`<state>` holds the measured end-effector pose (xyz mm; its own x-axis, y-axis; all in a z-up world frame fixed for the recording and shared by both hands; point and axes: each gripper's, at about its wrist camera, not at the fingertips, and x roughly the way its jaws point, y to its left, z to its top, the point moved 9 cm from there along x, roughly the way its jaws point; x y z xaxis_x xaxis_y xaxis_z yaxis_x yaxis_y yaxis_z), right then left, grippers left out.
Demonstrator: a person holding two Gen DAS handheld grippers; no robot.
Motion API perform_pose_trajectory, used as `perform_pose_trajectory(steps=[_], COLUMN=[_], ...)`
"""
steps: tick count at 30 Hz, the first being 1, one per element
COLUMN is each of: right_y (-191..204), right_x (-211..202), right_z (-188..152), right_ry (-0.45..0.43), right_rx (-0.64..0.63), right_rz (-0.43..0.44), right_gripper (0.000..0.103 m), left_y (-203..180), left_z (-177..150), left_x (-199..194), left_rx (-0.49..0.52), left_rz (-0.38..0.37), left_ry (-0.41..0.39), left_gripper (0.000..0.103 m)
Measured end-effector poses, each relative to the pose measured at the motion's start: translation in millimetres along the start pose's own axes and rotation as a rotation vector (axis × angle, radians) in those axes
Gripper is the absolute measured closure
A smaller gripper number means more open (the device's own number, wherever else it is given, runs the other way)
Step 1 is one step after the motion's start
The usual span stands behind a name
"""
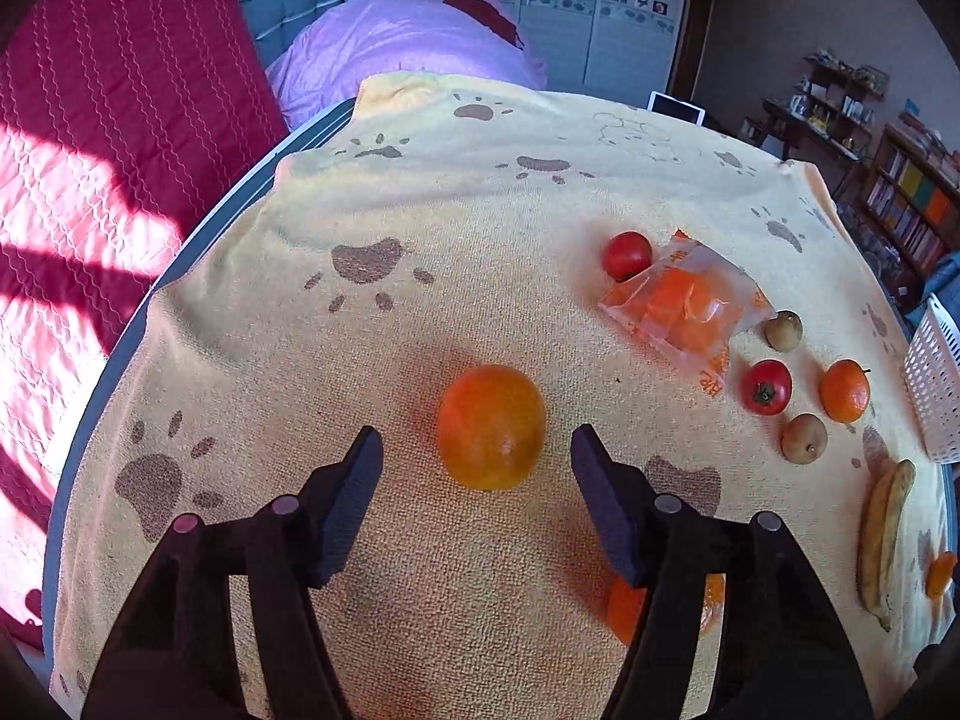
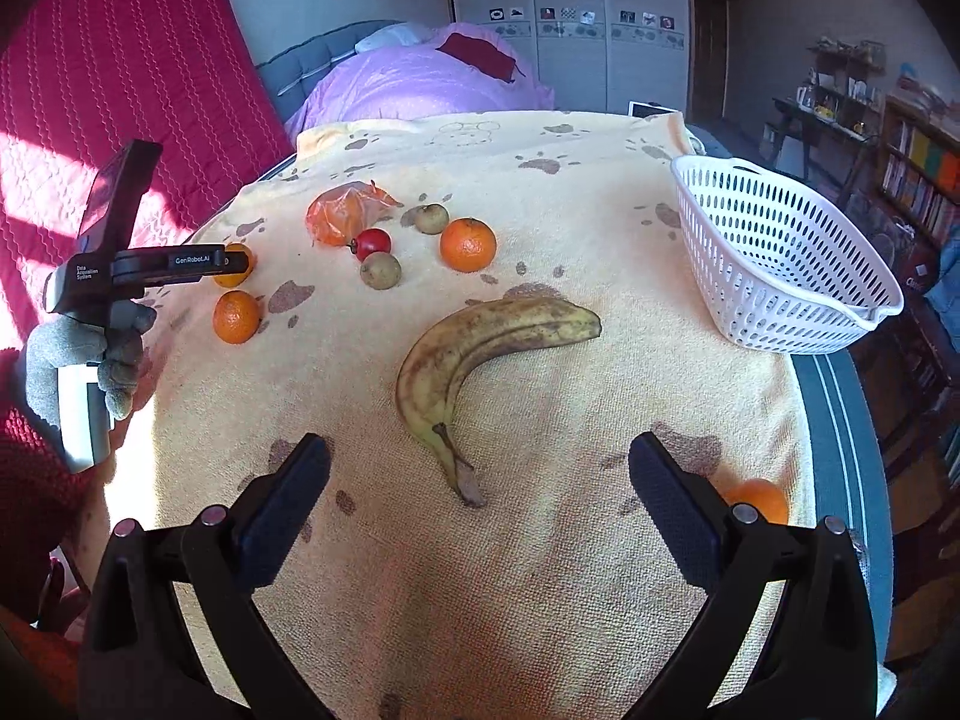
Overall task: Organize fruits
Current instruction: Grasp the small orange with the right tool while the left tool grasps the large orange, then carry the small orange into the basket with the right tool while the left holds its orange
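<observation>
Left wrist view
Left tool [image 1: 477,447]: I see it spread wide, nothing gripped, held low over the towel [image 1: 420,228].
Big orange [image 1: 491,426]: on the towel just beyond the fingertips, centred in the gap, touching neither finger.
Second orange [image 1: 624,606]: near side, mostly hidden behind the right finger.
Far right cluster: tomato [image 1: 626,255] touching the far edge of the orange plastic bag [image 1: 684,306]; small brown fruit [image 1: 783,330] at the bag's right corner; another tomato [image 1: 765,387], a mandarin [image 1: 845,390] and another brown fruit [image 1: 804,438] nearer.
Banana [image 1: 885,540]: right edge, lying lengthwise.
Basket [image 1: 936,384]: white, at the right edge; only part shows.

Right wrist view
Right tool [image 2: 480,468]: I read it wide apart, holding nothing, just above the desk.
Banana [image 2: 480,354]: spotted, curved, lying on the towel [image 2: 540,540]; its stem end points into the gap, clear of both fingers.
Basket [image 2: 780,264]: white, perforated, far right on the desk, tilted toward me; I see no fruit inside.
Left tool [image 2: 231,264]: seen at the left in a gloved hand [image 2: 90,354], over an orange [image 2: 237,267]; I can't read its gap here.
Other fruit: orange [image 2: 237,316] near left; mandarin [image 2: 468,245], tomato [image 2: 372,244], two brown fruits [image 2: 380,270] [image 2: 432,218] and bag [image 2: 345,213] farther back.
Near right: one orange [image 2: 759,498] behind the right finger.
</observation>
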<state>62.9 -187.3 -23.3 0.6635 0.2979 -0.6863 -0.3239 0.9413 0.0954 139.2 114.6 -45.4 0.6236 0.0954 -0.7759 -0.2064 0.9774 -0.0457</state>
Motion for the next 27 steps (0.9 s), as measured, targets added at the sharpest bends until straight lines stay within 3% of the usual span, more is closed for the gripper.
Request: perform_pose_trajectory(steps=[2,6,16,22,27], right_y=[-9,-32,-84,-102,-114], right_x=[-3,-8,-19,-17,-5], right_z=[-2,-10,-23,-27,-38], right_ry=[-0.002,0.013,0.022,0.046,0.093], right_rx=[0.007,0.038,0.113,0.121,0.16], right_rz=[-0.017,-0.047,-0.133,-0.211,-0.216], right_gripper=[0.003,0.017,0.036,0.041,0.055], left_y=[2,0,-14,-11,-5], left_z=[-2,-1,5,5,5], left_x=[8,9,-15,-16,-12], left_rx=[-0.023,-0.018,0.03,0.009,-0.026], left_rz=[-0.017,-0.03,-0.06,-0.068,-0.073], left_ry=[0.013,-0.021,-0.158,-0.159,-0.144], left_gripper=[0.052,0.065,0.065,0.065,0.065])
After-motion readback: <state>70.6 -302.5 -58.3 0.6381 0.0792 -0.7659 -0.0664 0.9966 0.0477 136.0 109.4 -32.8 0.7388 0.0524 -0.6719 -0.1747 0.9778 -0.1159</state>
